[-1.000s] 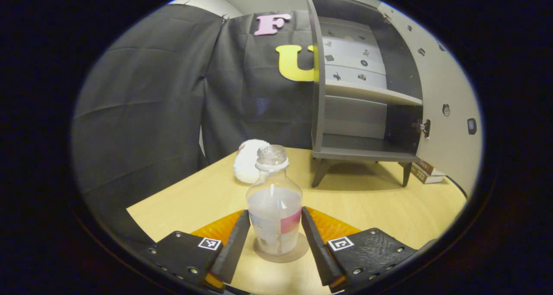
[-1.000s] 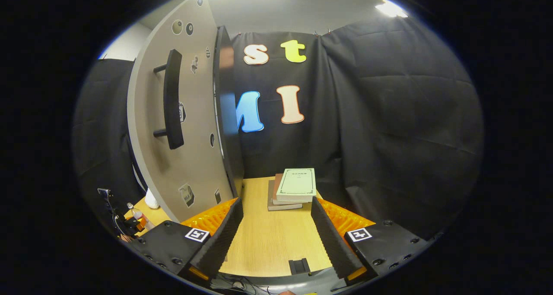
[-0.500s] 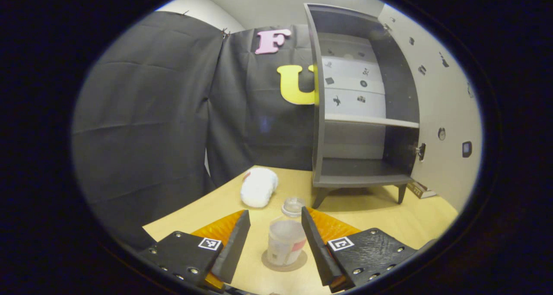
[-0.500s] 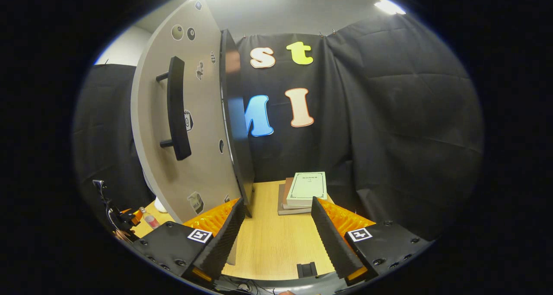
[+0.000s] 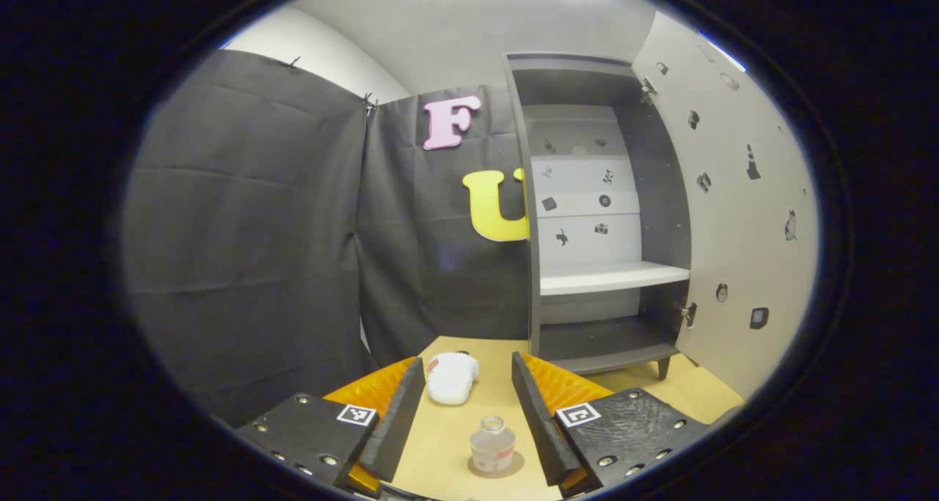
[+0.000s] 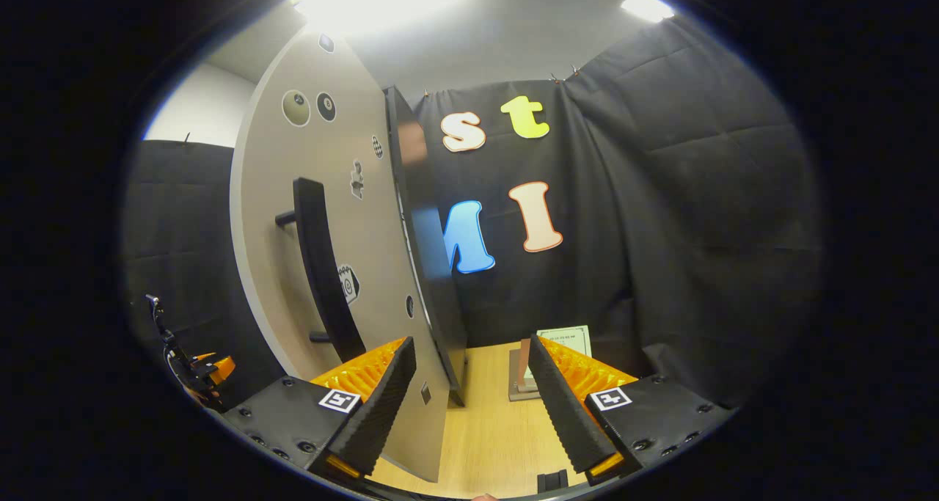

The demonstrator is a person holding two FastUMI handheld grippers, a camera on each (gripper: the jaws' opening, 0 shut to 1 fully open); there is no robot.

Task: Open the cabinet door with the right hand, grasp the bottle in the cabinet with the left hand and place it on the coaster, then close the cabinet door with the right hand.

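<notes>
White plush toy (image 5: 451, 377) behind bottle (image 5: 491, 446); cabinet door (image 6: 323, 215) open.

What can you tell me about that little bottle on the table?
The bottle is small, clear and plastic-looking, with a narrow neck, a clear cap and a pale label with a red patch. It stands upright on a round brown coaster on the wooden table, between the open left gripper's fingers, which do not touch it.
</notes>
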